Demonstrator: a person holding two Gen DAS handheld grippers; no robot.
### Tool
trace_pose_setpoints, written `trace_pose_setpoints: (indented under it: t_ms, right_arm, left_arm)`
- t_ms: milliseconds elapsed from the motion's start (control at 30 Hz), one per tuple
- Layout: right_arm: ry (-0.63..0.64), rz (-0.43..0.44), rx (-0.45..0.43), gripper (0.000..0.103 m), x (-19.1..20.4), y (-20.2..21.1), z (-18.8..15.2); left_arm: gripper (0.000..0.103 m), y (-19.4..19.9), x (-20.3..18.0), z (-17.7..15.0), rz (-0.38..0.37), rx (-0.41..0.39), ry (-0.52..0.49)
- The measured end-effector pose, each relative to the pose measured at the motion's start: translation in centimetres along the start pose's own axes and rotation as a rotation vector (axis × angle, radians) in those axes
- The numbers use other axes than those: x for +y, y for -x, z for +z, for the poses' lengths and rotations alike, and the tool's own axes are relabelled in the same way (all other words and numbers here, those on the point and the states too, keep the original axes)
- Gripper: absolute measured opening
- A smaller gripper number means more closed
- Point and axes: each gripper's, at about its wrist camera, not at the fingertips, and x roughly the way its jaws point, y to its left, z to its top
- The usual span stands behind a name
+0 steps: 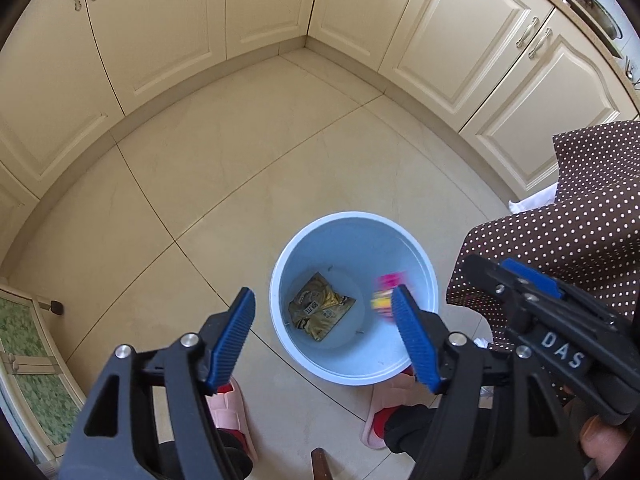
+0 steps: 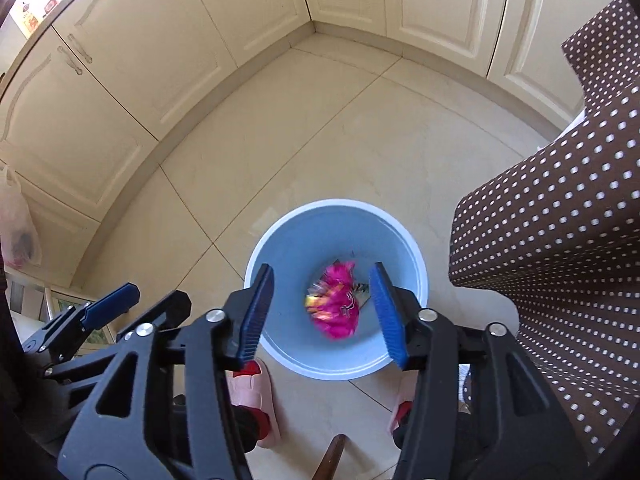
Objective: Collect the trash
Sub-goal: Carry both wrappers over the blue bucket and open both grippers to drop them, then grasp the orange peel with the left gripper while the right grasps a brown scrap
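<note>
A light blue bin point(image 1: 412, 252) stands on the tiled floor; it also shows in the right wrist view point(image 2: 288, 240). A gold wrapper point(image 1: 320, 308) lies on its bottom. A pink and yellow wrapper point(image 2: 334, 302), motion-blurred, is in the air inside the bin, below my right gripper point(image 2: 320, 312), which is open and empty above the bin. In the left wrist view the pink wrapper point(image 1: 386, 292) shows beside my left gripper's right finger. My left gripper point(image 1: 324, 340) is open and empty above the bin's left edge.
Cream cabinets point(image 1: 160, 32) line the corner beyond the floor. A brown polka-dot cloth point(image 2: 560, 220) hangs on the right. The person's pink slippers point(image 2: 256, 396) stand by the bin's near side. A plastic bag point(image 2: 16, 228) hangs at the left.
</note>
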Motion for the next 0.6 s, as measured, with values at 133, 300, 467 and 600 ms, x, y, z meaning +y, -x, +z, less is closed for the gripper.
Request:
trace_pose_setpoints:
  t_ms: [133, 300, 467, 600]
  right_arm:
    - [0.012, -0.006, -0.036, 0.05, -0.1, 2.7, -0.2]
    - [0.028, -0.033, -0.128, 0.05, -0.3, 8.3, -1.0]
    - [0.034, -0.078, -0.278, 0.051, -0.8, 16.5, -2.8]
    - [0.023, -0.126, -0.413, 0.052, -1.9, 23.5, -4.8]
  left_arm:
    - [0.069, 2.2, -0.6, -0.2, -0.008, -0.043, -0.013]
    - [0.069, 6.4, -2.3, -0.5, -0.027, -0.122, -0.036]
    - [0.069, 13.1, -6.7, -1.6, -0.071, -0.249, -0.123]
    - [0.07, 17.7, -10.1, -2.9, -0.151, -0.312, -0.163]
